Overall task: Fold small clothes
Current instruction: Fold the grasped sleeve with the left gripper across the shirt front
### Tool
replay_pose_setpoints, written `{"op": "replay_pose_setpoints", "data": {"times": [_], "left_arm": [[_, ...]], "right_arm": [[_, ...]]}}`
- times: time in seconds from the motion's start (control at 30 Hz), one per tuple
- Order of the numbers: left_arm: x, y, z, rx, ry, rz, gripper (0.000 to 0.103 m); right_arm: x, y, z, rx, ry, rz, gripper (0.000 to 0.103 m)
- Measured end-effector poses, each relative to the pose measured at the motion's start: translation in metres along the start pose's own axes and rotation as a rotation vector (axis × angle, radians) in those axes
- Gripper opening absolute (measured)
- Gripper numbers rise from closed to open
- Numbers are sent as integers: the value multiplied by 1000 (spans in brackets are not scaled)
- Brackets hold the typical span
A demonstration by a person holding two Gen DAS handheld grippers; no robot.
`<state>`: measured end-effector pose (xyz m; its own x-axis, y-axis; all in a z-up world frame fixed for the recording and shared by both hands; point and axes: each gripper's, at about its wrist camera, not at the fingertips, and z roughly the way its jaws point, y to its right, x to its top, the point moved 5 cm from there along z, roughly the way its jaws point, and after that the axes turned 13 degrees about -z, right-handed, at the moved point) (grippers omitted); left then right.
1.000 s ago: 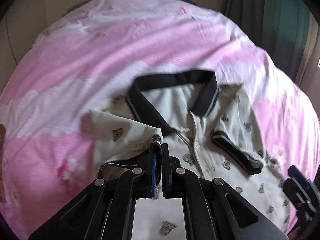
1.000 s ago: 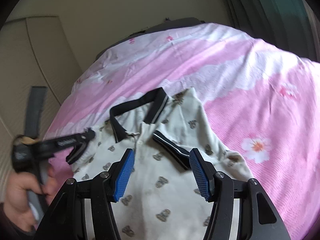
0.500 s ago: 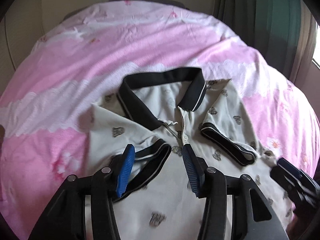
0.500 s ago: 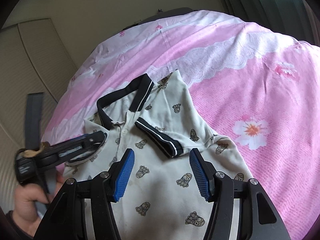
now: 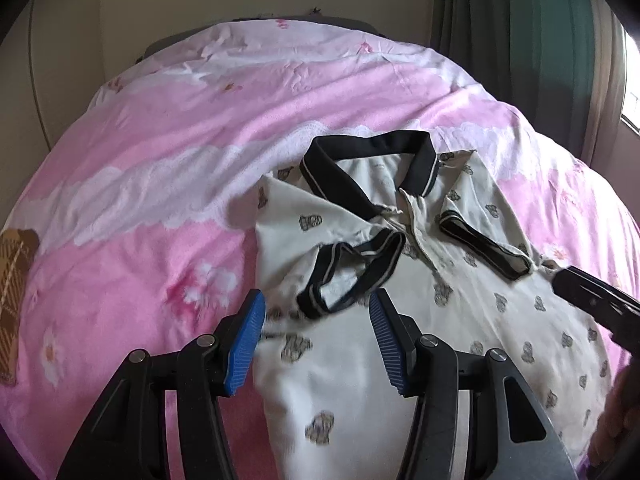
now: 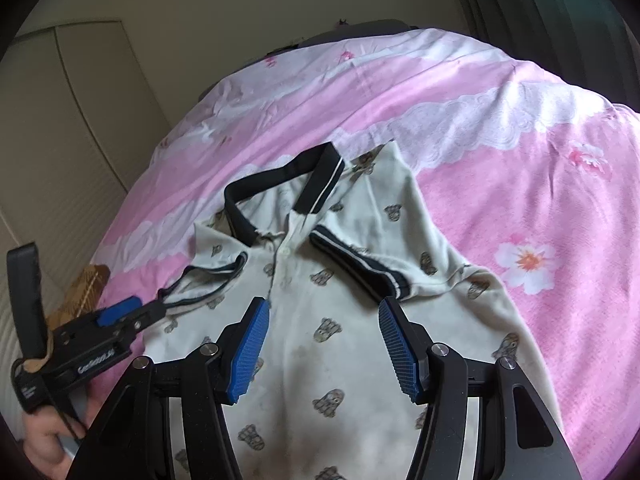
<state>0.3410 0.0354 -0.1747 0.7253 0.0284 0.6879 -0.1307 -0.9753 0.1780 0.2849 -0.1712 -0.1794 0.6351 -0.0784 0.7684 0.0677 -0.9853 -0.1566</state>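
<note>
A cream polo shirt [image 6: 340, 292] with small printed motifs and black collar is laid face up on the pink floral bed [image 6: 540, 184], collar toward the far edge. Both black-trimmed sleeves are folded inward. Left claw [image 5: 316, 336] and right claw [image 6: 324, 344] are held wide open, gripping nothing.

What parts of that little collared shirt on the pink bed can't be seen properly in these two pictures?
- Hem of the shirt: cut off by the bottom edge and hidden behind the right gripper in the right wrist view; the left gripper hides it in the left wrist view.
- Printed figures: too small and blurred to identify.
- Back of the shirt: lies face down on the bedspread.
</note>
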Motion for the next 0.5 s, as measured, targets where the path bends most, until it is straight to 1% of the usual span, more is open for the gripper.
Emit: {"op": "replay_pose_setpoints", "data": {"times": [0.07, 0.1, 0.13, 0.17, 0.2, 0.3, 0.37, 0.43, 0.5], "left_arm": [[4, 1, 7, -5, -3, -3, 52], [5, 1, 11, -9, -12, -8, 46], [4, 0, 15, -4, -33, -14, 34], [3, -1, 19, 2, -59, -22, 27], [1, -3, 23, 1, -85, -40, 23], [-7, -1, 20, -13, -99, -71, 23], [-15, 4, 14, -2, -94, -62, 23], [-22, 12, 10, -13, -95, -52, 23], [-30, 21, 10, -11, -113, -36, 23]], "right_arm": [[1, -1, 0, -3, 1, -6, 58], [1, -1, -1, -7, 1, -8, 58], [2, -1, 0, -9, 1, -8, 58], [2, 0, 0, -10, 1, -7, 58], [2, 1, 0, -13, 0, -4, 58], [1, 5, 1, -17, -3, 6, 58], [0, 7, 1, -15, -6, 14, 58], [-1, 10, 1, -15, -8, 20, 58], [-2, 12, 0, -15, -8, 24, 58]]}}
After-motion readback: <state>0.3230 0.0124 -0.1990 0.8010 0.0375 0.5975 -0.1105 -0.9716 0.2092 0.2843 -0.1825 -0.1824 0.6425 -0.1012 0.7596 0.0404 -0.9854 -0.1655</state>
